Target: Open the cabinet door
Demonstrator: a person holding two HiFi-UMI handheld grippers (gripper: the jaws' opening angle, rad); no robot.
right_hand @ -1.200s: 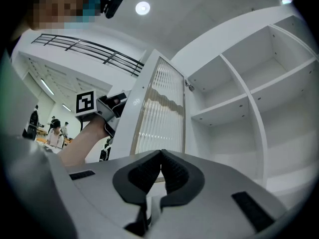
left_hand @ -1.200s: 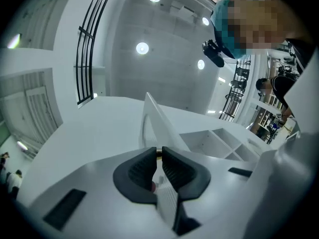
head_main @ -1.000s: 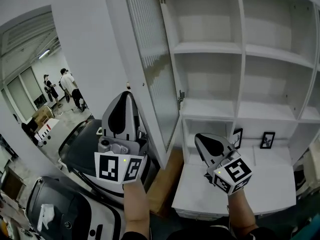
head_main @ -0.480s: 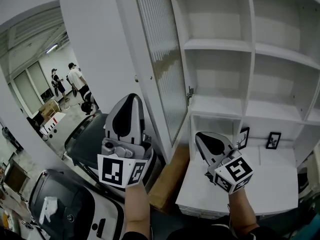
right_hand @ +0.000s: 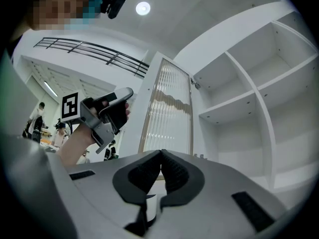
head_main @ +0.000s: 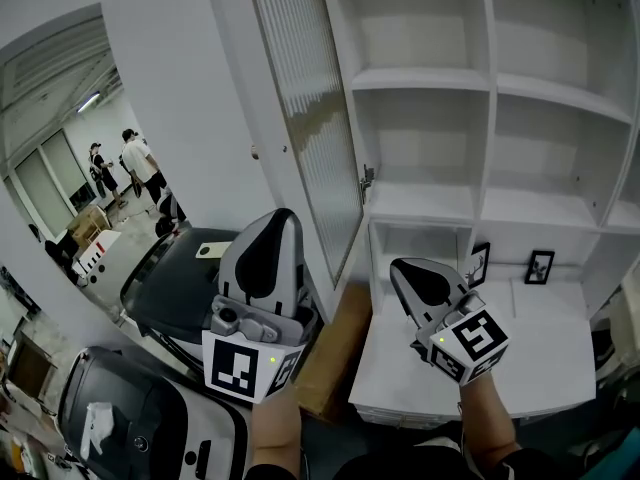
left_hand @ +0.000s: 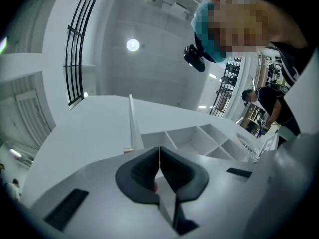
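You held the grey left gripper (head_main: 272,230), jaws closed on nothing, just below the white-framed ribbed-glass cabinet door (head_main: 310,118). The grey right gripper (head_main: 412,278), likewise closed and empty, sat right of that door. It stood swung wide off the white shelved cabinet (head_main: 420,80) beyond. Both grippers appeared parked clear, the opening judged complete.
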